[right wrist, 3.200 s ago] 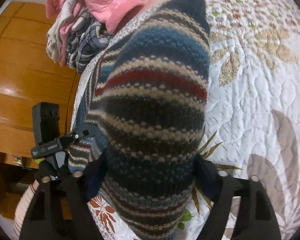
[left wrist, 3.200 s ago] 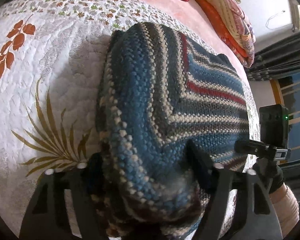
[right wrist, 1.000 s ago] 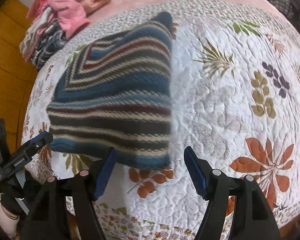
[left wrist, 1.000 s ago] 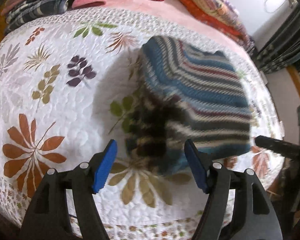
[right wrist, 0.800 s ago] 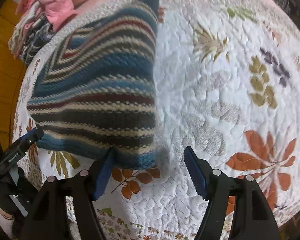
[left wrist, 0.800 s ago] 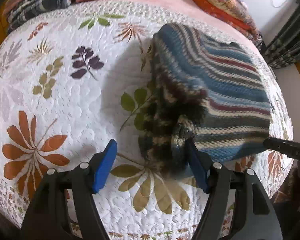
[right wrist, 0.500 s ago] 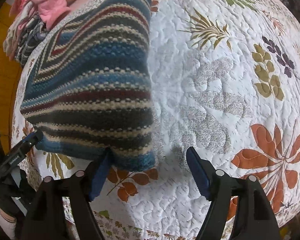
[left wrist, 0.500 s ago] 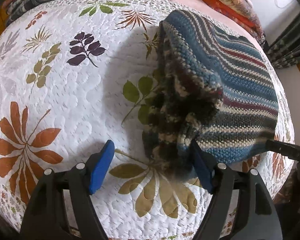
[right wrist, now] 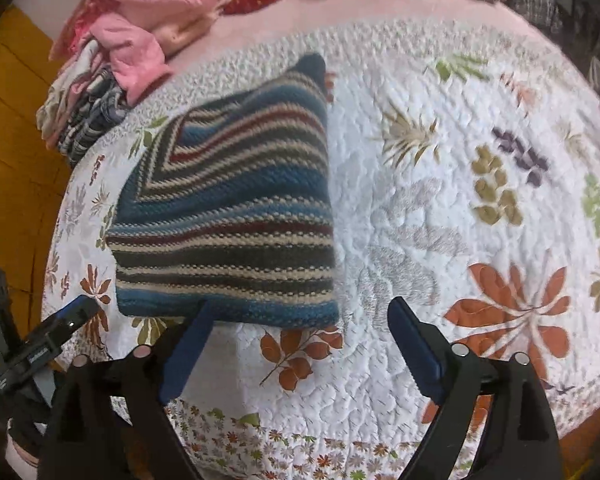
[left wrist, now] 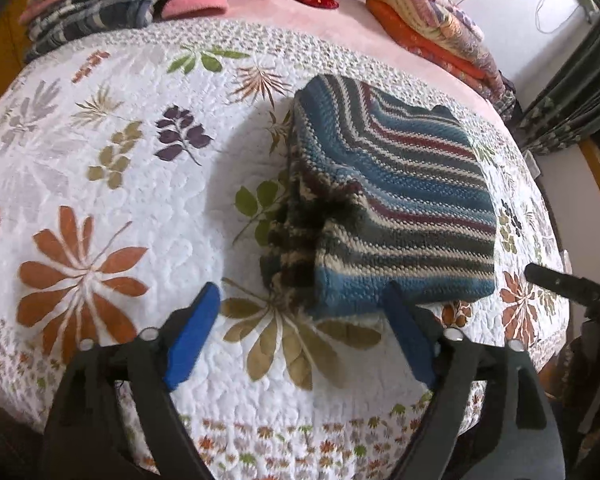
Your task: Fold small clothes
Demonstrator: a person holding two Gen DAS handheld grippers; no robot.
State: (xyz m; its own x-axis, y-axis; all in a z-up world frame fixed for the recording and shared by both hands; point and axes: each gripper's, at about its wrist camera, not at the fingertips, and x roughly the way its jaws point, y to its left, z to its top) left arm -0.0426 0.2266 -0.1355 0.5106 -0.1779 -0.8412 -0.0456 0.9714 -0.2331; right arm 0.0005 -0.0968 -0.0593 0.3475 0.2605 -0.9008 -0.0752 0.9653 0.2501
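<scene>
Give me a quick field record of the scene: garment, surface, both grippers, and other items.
garment: striped blue, cream and red knitted sweater, folded into a rough square, lying flat
surface: white quilted bedspread with leaf and flower prints
left gripper: open, empty, just short of the sweater's near edge
right gripper: open, empty, at the near edge
other items: pile of pink and plaid clothes beyond the sweater; stack of orange patterned bedding

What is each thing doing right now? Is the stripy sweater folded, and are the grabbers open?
Striped sweater: folded, lying on the quilt, not held.
Left gripper: open, empty.
Right gripper: open, empty.
Pink clothes: piled, crumpled.
</scene>
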